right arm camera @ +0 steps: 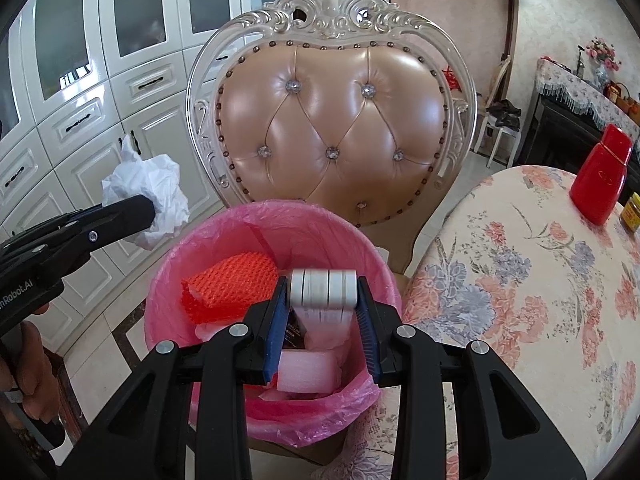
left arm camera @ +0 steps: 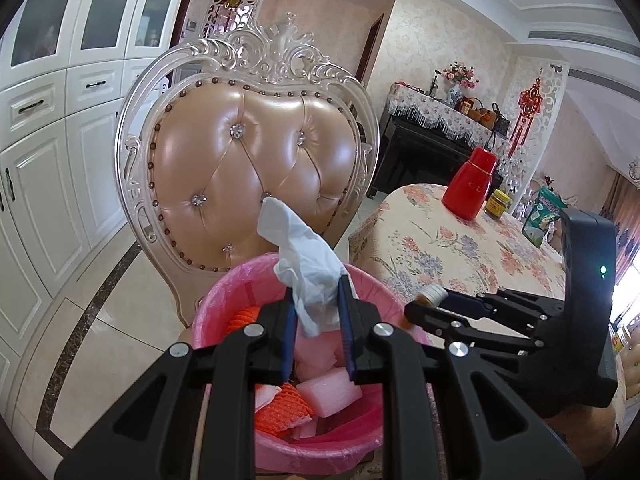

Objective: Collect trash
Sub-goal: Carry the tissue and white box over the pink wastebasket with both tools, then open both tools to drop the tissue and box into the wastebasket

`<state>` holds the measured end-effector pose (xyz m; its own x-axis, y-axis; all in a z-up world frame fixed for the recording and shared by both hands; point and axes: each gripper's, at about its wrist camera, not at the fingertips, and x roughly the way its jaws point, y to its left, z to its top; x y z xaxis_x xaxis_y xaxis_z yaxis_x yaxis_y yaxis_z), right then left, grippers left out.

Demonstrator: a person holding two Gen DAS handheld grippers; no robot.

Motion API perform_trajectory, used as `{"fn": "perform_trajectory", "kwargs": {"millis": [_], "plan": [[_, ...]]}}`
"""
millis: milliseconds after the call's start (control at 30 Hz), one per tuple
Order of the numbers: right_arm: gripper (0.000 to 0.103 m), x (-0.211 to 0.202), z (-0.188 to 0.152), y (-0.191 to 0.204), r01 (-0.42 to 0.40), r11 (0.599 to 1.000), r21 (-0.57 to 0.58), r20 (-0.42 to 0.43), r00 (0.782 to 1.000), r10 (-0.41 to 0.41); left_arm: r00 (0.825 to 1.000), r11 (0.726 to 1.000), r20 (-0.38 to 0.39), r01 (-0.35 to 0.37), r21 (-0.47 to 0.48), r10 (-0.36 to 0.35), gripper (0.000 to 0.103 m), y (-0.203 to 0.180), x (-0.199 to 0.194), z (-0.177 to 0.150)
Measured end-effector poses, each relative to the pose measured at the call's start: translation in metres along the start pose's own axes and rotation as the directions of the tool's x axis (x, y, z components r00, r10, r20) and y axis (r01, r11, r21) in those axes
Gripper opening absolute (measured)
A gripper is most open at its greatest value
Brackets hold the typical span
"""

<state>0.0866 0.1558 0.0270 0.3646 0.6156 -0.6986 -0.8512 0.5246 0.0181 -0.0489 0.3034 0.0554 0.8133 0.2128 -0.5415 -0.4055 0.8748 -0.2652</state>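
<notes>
In the left wrist view, the left gripper (left arm camera: 316,300) sits low in the centre of the frame, clenched on a crumpled white tissue (left arm camera: 302,264) above a round bin lined with a pink plastic bag (left arm camera: 224,300). Orange foam netting (left arm camera: 280,404) and pale foam pieces (left arm camera: 334,392) lie inside the bin. In the right wrist view, the right gripper (right arm camera: 322,304) grasps a small ribbed white cylinder (right arm camera: 323,290), also over the bin. Behind stands a tufted peach leather chair with an ornate pearly frame (right arm camera: 332,120); at right, a floral tablecloth (right arm camera: 520,280) carries a red plastic bottle (right arm camera: 600,176).
</notes>
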Motion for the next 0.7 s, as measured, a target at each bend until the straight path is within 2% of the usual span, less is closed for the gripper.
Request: {"fn": "perform_trajectory", "kwargs": {"millis": [100,200,233,267,333,367,400,600,700], "plan": [[0.034,0.000,-0.001,-0.004,0.008,1.000,0.010,-0.001,1.000,-0.008,1.000,1.000,0.000,0.008,0.003,-0.008,0.019,-0.003,0.002,0.000],[0.041,-0.003,-0.002,-0.011,0.017,1.000,0.022,0.001,1.000,-0.017,1.000,1.000,-0.003,0.016,0.007,-0.016,0.019,-0.007,0.005,0.001],[0.047,-0.004,-0.002,-0.012,0.023,0.999,0.023,0.004,1.000,-0.023,1.000,1.000,-0.004,0.021,0.007,-0.021,0.022,-0.008,0.006,0.002],[0.049,-0.005,-0.002,-0.014,0.029,0.999,0.024,0.006,1.000,-0.029,1.000,1.000,-0.004,0.030,0.004,-0.030,0.025,-0.009,0.007,0.002],[0.050,-0.007,-0.003,-0.016,0.036,0.999,0.028,0.007,0.999,-0.036,0.999,0.999,-0.007,0.042,0.000,-0.042,0.042,-0.010,0.010,0.003],[0.050,-0.007,-0.003,-0.018,0.037,0.999,0.031,0.007,0.999,-0.038,0.999,0.999,-0.010,0.049,0.001,-0.049,0.054,-0.012,0.011,0.002],[0.051,-0.008,-0.004,-0.020,0.040,0.998,0.038,0.007,0.999,-0.040,0.999,0.999,-0.012,0.053,0.004,-0.053,0.057,-0.013,0.012,0.003],[0.055,-0.012,-0.009,-0.034,0.055,0.996,0.070,0.007,0.998,-0.055,0.999,0.999,-0.017,0.043,0.005,-0.042,0.057,-0.015,0.013,0.001],[0.060,-0.017,-0.013,-0.039,0.058,0.995,0.082,0.016,0.998,-0.059,0.999,1.000,-0.019,0.029,0.005,-0.029,0.064,-0.014,0.011,0.000]]}}
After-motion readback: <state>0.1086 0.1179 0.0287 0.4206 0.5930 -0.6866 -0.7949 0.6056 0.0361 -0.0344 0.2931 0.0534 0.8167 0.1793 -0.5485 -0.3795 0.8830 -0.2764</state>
